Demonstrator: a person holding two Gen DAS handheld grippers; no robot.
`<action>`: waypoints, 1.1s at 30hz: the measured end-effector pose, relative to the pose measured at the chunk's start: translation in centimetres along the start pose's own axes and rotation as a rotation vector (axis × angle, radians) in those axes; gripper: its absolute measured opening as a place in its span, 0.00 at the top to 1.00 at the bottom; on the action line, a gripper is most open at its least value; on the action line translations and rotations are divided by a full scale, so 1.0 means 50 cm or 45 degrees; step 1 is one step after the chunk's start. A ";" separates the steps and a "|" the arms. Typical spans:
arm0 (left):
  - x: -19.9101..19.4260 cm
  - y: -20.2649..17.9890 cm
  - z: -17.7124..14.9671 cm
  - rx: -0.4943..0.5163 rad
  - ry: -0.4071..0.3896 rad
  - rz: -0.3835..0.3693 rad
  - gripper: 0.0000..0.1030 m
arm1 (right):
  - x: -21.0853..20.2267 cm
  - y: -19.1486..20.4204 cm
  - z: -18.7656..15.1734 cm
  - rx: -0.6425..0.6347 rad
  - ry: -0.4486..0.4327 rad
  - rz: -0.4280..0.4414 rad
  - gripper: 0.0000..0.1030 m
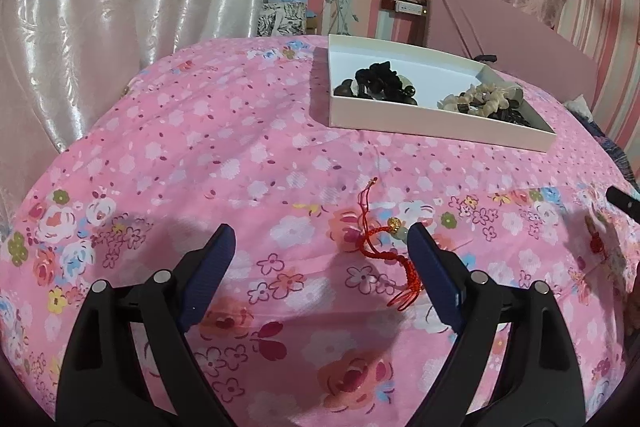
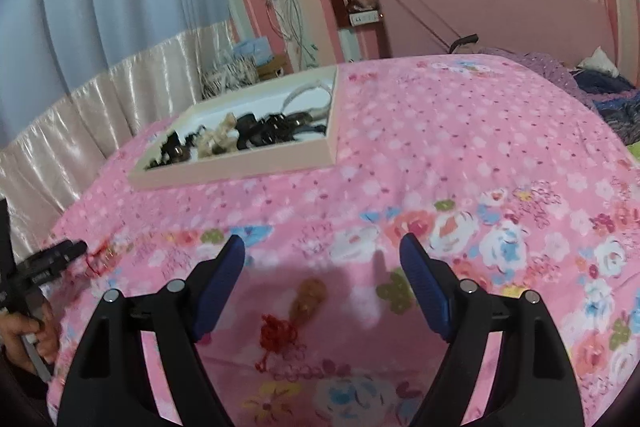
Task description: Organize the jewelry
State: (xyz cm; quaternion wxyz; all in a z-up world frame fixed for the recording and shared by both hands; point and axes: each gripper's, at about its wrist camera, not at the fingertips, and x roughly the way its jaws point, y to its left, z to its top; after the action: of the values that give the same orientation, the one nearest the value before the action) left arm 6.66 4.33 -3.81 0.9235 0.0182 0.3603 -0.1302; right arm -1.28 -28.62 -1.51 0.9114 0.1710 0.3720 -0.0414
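Note:
My left gripper (image 1: 322, 237) is open and empty, low over the pink floral bedspread. A red cord charm with a gold bead and a pale stone (image 1: 380, 247) lies between its fingers, close to the right finger (image 1: 430, 275). My right gripper (image 2: 322, 247) is open and empty above a second charm, a brown gourd-shaped pendant on a red knotted cord (image 2: 296, 315), which lies between its fingers. A shallow pink-white box (image 1: 420, 123) farther back holds dark and cream bead bracelets; it also shows in the right wrist view (image 2: 240, 167).
The left gripper and the hand holding it show at the left edge of the right wrist view (image 2: 44, 267). A pink headboard (image 2: 500, 19) and purple bedding (image 2: 580, 87) lie at the far right. Curtains hang along the left side.

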 end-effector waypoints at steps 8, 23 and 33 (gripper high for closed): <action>-0.004 -0.024 -0.013 0.068 0.036 -0.045 0.16 | 0.004 0.059 -0.045 -0.190 0.146 -0.039 0.32; 0.031 -0.079 -0.015 0.234 0.156 -0.142 0.58 | 0.037 0.079 -0.053 -0.255 0.264 -0.033 0.87; 0.031 -0.054 -0.004 0.113 0.128 -0.232 0.99 | 0.022 0.060 -0.046 -0.187 0.219 0.064 0.87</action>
State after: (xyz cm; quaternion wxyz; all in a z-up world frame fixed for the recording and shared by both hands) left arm 6.94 1.40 -4.86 0.8869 0.0327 0.4002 -0.2284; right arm -1.41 -24.94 -2.97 0.8870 0.1159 0.4463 0.0238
